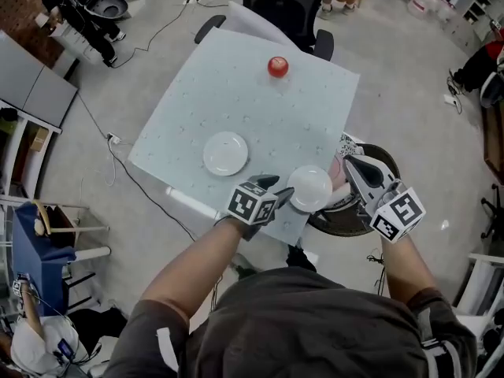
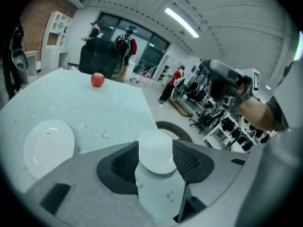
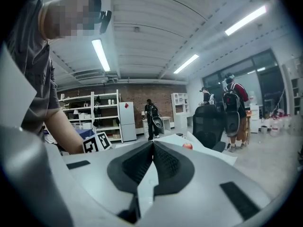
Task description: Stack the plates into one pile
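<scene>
Plates both lie apart on the table (image 1: 236, 93), not stacked yet: bigger plate (image 1: 226, 153) toward the left, smaller plate (image 1: 309, 187) at the near corner. The left gripper (image 1: 285, 198) is wide open with the smaller plate lined up between its jaws. The right gripper (image 3: 153, 145) is clamped together on nothing, just off the table's near right edge. The apple (image 1: 277, 66) sits at the far side.

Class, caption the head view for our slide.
Open left gripper at the small round white plate; larger white plate lies apart.

White left plate (image 1: 226, 153), white right plate (image 1: 309, 188), red apple (image 1: 277, 66), pale blue tablecloth (image 1: 236, 93) with faint scattered motifs
</scene>
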`<state>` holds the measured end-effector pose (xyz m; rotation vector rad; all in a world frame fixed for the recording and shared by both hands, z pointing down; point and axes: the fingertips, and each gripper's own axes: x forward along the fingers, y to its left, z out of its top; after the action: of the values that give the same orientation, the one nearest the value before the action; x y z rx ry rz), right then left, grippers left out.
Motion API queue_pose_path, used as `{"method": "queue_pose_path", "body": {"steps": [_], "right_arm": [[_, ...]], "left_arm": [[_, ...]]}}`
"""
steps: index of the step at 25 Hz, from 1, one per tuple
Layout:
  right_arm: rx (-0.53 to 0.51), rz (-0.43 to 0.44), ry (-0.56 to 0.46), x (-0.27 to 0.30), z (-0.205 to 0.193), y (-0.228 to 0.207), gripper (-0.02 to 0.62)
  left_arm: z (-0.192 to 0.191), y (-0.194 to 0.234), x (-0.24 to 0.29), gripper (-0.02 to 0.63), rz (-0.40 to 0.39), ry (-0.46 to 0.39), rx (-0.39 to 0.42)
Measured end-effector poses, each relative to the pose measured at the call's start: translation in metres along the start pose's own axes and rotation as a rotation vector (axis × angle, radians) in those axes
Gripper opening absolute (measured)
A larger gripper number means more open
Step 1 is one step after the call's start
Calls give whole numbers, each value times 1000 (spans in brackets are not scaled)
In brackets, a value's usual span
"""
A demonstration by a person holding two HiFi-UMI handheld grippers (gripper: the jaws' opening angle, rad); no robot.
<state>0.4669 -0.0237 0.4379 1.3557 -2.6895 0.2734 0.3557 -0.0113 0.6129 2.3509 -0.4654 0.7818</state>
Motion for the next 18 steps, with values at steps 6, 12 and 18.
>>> {"method": "queue_pose_path", "body": {"steps": [6,12,18], "right_arm": [[26,-8,27,-17,-31,-37,-6],[52,-10,43,-28,-51,-53,-6],[66,-18,51,-36,-62,-56,-6]], "left_arm": [[-21,20,70,239,64,165,41],[-38,32,98,268,173,266,111],[-50,35,106,270,242,320,208]]}}
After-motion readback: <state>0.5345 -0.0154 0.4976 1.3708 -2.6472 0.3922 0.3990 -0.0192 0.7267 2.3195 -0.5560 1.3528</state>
